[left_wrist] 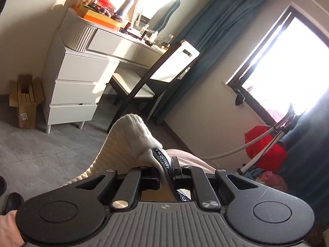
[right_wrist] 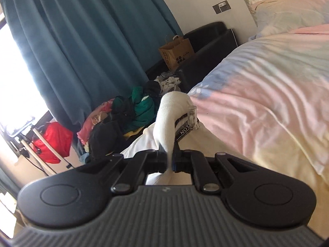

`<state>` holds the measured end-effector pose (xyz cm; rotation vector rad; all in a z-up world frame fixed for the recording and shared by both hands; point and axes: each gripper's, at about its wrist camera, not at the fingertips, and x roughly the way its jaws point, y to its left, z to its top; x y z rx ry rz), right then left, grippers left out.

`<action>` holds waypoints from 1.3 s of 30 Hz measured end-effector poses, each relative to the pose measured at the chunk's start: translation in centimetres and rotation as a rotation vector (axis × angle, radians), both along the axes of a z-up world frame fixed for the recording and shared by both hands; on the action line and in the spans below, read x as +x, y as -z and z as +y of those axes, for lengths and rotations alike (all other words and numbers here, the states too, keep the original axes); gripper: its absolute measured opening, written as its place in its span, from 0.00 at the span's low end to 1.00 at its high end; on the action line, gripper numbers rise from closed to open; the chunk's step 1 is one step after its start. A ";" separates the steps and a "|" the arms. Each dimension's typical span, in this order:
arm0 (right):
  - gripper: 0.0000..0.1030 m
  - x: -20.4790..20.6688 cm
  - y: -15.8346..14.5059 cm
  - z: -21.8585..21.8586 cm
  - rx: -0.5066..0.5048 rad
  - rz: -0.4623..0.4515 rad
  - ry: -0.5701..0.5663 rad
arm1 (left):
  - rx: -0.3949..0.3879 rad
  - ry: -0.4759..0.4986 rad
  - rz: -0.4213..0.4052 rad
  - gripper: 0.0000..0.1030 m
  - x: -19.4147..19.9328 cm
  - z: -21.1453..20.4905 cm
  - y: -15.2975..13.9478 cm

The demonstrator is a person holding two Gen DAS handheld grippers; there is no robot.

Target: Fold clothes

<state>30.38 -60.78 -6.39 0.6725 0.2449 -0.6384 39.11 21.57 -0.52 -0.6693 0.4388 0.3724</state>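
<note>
Left wrist view: a bedroom with a grey floor (left_wrist: 41, 148), a white dressing table (left_wrist: 82, 65) and teal curtains (left_wrist: 216, 30) is shown.
A white sock (left_wrist: 131, 142) is clamped by the left tongs (left_wrist: 166, 177) at its dark lettered band, its long axis running up and away (toe end highest). In the right wrist view, a white sock (right_wrist: 168, 119) is pinched by the right tongs (right_wrist: 169, 160), standing above the pastel bed (right_wrist: 257, 103); clothes (right_wrist: 127, 111) are piled beyond.
</note>
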 end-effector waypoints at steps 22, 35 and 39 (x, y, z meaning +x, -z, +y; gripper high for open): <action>0.83 -4.7 2.9 -1.5 0.234 -0.129 -0.173 | -0.101 0.130 0.130 0.85 -5.8 -2.2 4.9; 0.82 -11.7 10.0 -0.8 0.488 -0.096 -0.206 | -0.345 0.012 0.085 0.81 -10.9 -0.2 11.4; 0.71 -8.5 11.9 -1.4 0.462 -0.074 -0.170 | -0.278 -0.104 0.048 0.72 -7.4 -0.7 11.3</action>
